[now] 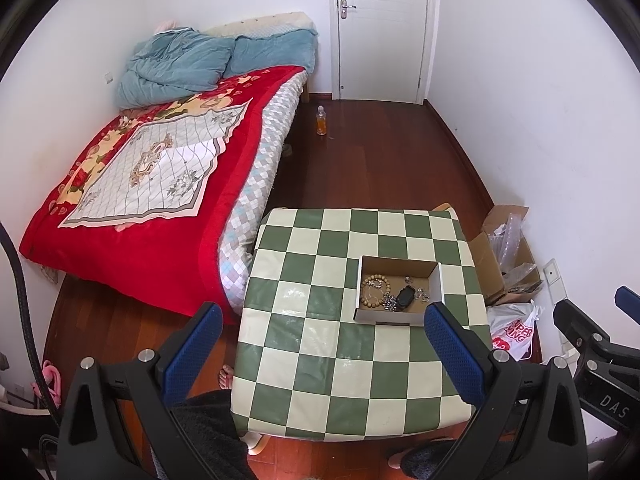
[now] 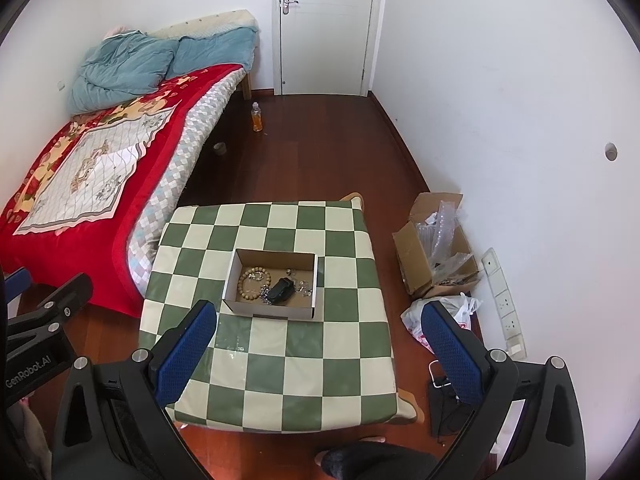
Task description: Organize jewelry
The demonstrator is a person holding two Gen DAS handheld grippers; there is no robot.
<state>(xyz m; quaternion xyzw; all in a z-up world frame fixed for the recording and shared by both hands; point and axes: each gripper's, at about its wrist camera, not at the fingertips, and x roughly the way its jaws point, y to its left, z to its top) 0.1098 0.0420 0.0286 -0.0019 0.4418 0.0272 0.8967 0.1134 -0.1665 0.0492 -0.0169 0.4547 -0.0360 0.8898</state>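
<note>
Jewelry (image 2: 266,286) inside box (image 2: 276,257) on table (image 2: 280,360)

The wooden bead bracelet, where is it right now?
The wooden bead bracelet lies in the left part of the open cardboard box on the checkered table, just left of a black object and some silver chains.

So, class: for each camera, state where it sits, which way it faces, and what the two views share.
Left wrist: on the left gripper, raised over the table's near edge, facing the checkered table and door; its blue fingers, the person's foot, and the right gripper show.
Right wrist: on the right gripper, same facing; left gripper shows.
Shared: jewelry box, bed.
</note>
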